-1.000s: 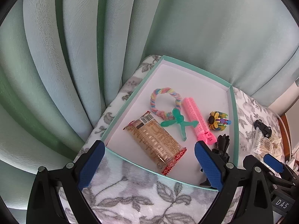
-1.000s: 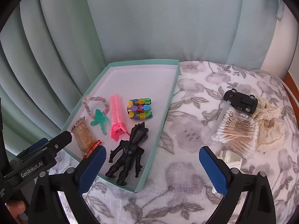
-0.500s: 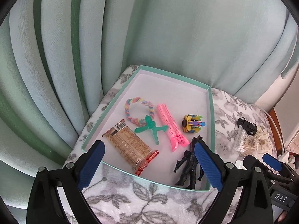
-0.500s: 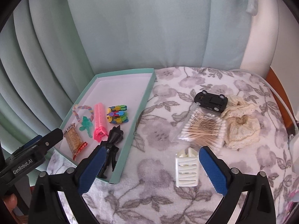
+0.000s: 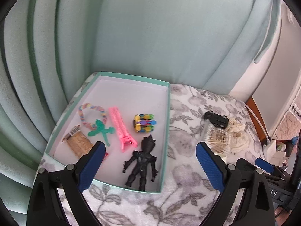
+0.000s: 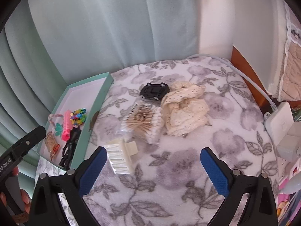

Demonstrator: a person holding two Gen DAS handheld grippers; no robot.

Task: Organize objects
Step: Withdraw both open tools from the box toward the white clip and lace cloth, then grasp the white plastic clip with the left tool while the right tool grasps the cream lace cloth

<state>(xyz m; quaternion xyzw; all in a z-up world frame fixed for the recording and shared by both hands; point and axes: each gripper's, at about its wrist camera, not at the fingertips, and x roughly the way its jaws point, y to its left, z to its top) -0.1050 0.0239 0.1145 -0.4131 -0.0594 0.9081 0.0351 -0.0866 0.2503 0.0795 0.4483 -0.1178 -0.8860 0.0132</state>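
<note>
While both claws hang spread apart and empty above the floral blanket (image 6: 169,169), the teal tray (image 5: 165,131) serves as landmark. Inside it lie a rainbow loop (image 5: 92,114), snack bar (image 5: 79,145), green figure (image 5: 101,130), pink hair clip (image 5: 122,130), multicoloured toy (image 5: 144,123) and black action figure (image 5: 141,163). Right of the tray sit a white brush (image 6: 120,156), cotton swabs (image 6: 144,124), black toy car (image 6: 154,91) and cream lace cloth (image 6: 184,109). Left claw (image 5: 148,165) hovers over the tray's near end; right claw (image 6: 153,167) over the blanket beside the brush.

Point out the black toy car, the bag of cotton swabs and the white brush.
black toy car (image 6: 154,91), right wrist view, roof.
bag of cotton swabs (image 6: 144,121), right wrist view, wooden stems.
white brush (image 6: 120,155), right wrist view, bristles.
</note>
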